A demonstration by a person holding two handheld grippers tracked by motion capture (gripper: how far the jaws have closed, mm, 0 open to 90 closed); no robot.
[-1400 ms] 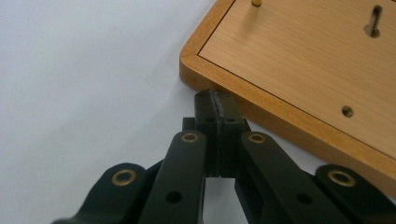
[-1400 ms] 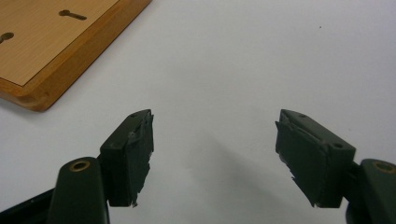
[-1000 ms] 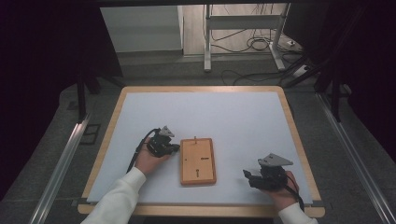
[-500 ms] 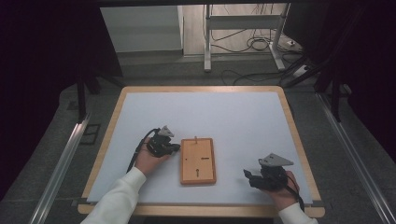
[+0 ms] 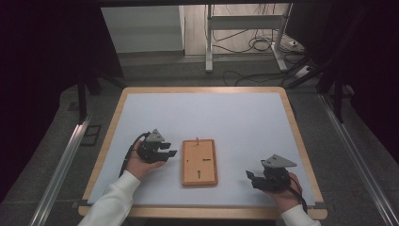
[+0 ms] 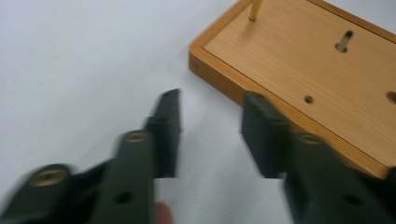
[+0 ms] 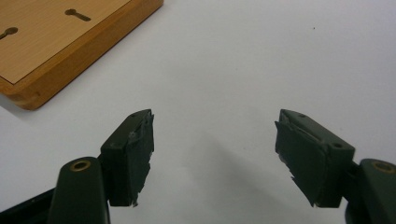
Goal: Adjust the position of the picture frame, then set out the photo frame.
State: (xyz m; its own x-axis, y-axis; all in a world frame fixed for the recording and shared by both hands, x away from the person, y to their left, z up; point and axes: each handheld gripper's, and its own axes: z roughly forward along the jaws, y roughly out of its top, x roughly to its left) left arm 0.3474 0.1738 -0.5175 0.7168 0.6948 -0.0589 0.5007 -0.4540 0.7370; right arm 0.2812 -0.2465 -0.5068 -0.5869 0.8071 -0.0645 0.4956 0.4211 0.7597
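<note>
A flat wooden board (image 5: 200, 162) with keyhole slots lies on the white table top, and a thin upright peg (image 5: 197, 140) stands at its far edge. My left gripper (image 5: 170, 150) sits just left of the board, pointing at it. Its jaws have just been opening and nothing is between them. In the left gripper view, the left gripper (image 6: 212, 95) stands apart over bare white surface, with the board (image 6: 303, 65) and the peg (image 6: 254, 9) just beyond. My right gripper (image 5: 249, 178) rests open to the right of the board. In the right gripper view, the right gripper (image 7: 217, 114) has nothing between its pads, and the board's corner (image 7: 56, 37) is at upper left.
The white mat (image 5: 235, 117) is framed by a wooden rim (image 5: 113, 122). Beyond the table are a metal stand (image 5: 244, 28) and cables on the floor (image 5: 256, 44). Rails run along both sides of the table.
The left gripper's jaws went from shut to open, and that hand drew back a little to the left, away from the board. The right gripper stayed put.
</note>
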